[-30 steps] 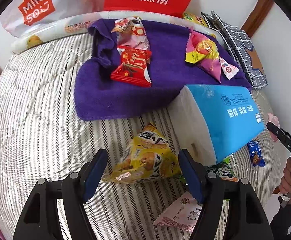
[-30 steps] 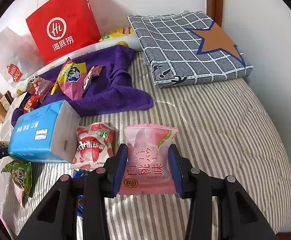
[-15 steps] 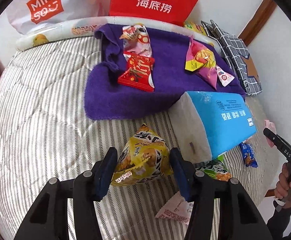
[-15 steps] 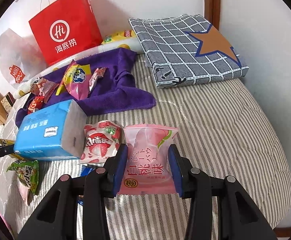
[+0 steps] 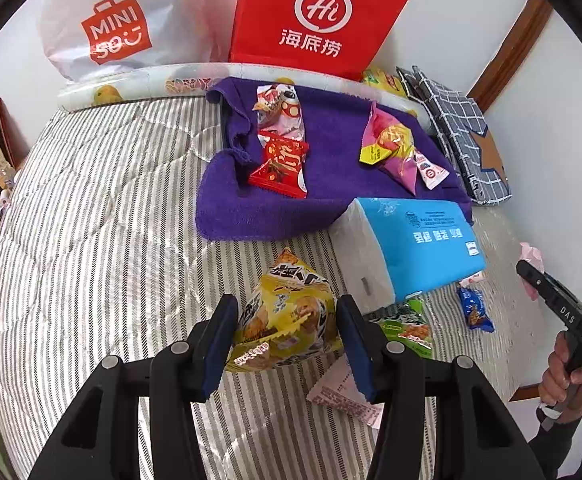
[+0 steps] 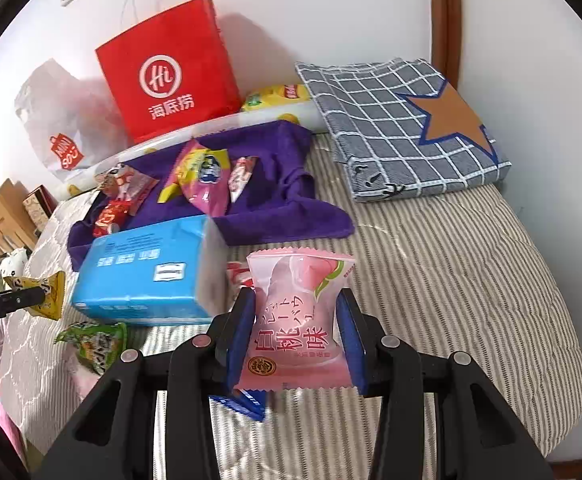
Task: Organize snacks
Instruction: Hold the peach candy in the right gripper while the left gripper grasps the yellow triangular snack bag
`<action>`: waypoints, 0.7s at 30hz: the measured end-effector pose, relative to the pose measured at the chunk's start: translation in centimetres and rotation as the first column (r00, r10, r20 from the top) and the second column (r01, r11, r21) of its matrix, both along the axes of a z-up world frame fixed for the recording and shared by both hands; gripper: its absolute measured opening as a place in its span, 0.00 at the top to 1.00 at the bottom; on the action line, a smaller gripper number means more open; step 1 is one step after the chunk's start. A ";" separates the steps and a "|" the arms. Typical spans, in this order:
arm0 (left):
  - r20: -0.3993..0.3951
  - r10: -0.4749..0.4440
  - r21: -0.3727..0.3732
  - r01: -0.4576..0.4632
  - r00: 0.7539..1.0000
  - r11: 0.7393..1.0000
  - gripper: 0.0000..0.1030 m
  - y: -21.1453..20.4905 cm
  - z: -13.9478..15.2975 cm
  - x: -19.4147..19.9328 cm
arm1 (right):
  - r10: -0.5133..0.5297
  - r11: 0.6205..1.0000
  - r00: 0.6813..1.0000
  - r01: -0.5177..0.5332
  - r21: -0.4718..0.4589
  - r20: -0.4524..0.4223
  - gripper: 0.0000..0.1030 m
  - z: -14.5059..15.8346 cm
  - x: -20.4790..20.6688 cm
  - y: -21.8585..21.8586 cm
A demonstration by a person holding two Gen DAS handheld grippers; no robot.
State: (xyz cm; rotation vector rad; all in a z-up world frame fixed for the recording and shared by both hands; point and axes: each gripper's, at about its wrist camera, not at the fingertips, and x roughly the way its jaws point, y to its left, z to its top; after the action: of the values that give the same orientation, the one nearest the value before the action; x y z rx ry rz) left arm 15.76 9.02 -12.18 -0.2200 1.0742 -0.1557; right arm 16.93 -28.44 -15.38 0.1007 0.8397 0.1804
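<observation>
Down at the bottom middle of the left wrist view, the left gripper has a yellow snack bag pinched between its blue pads, and the jaws are closing a touch more, so the film is crumpling inward. Same deal in the right wrist view: low center, the right gripper is clamped on a pink peach-flavour packet, pads pressing its two side edges so the middle waists in. Both packs look puffy and super light, basically air and foil, so weight is no issue, but the film is slick and gives way easily. Best guess is to grip across the belly or right on the crimped seam, firm enough not to slide, not so hard that whatever's inside gets crushed. Up in the center of both views sits the purple towel with a red packet and a pink-and-yellow packet already laid out on it, so that's probably where these two are headed. A blue tissue pack sits just below the towel, with a green snack bag and a small blue packet loose on the striped mattress beside it.
</observation>
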 end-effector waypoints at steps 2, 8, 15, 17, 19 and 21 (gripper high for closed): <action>0.006 0.005 -0.007 -0.005 1.000 1.000 0.52 0.2 0.4 -0.2 | 0.013 1.000 1.000 -0.013 -0.002 0.004 0.60 0.3 -0.2 0.5; 0.032 0.011 -0.031 -0.010 0.999 0.999 0.56 0.5 1.8 -0.6 | 0.032 0.999 0.999 -0.032 -0.004 0.022 0.60 1.5 -0.5 1.9; 0.024 0.012 -0.004 -0.012 1.000 1.000 0.55 0.5 1.8 -0.5 | 0.064 0.998 0.997 -0.064 0.002 0.039 0.60 2.4 -0.4 3.4; 0.015 0.014 0.009 -0.014 1.000 1.000 0.51 0.6 1.2 -0.4 | 0.068 0.998 0.997 -0.068 -0.001 0.036 0.60 2.3 -0.4 3.7; 0.000 0.014 0.015 -0.014 1.000 1.000 0.40 0.5 0.6 -0.4 | 0.072 0.997 0.997 -0.072 -0.005 0.026 0.60 1.9 -0.2 3.9; -0.010 0.006 0.015 -0.006 1.000 1.000 0.36 0.3 -0.2 -0.3 | 0.073 0.997 0.997 -0.073 -0.008 0.016 0.60 1.5 -0.2 4.0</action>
State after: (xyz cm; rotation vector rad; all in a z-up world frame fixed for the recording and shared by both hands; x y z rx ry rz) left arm 15.45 9.33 -12.39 -0.2106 1.0844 -0.1413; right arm 16.77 -24.42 -13.91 0.0611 0.8285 0.2464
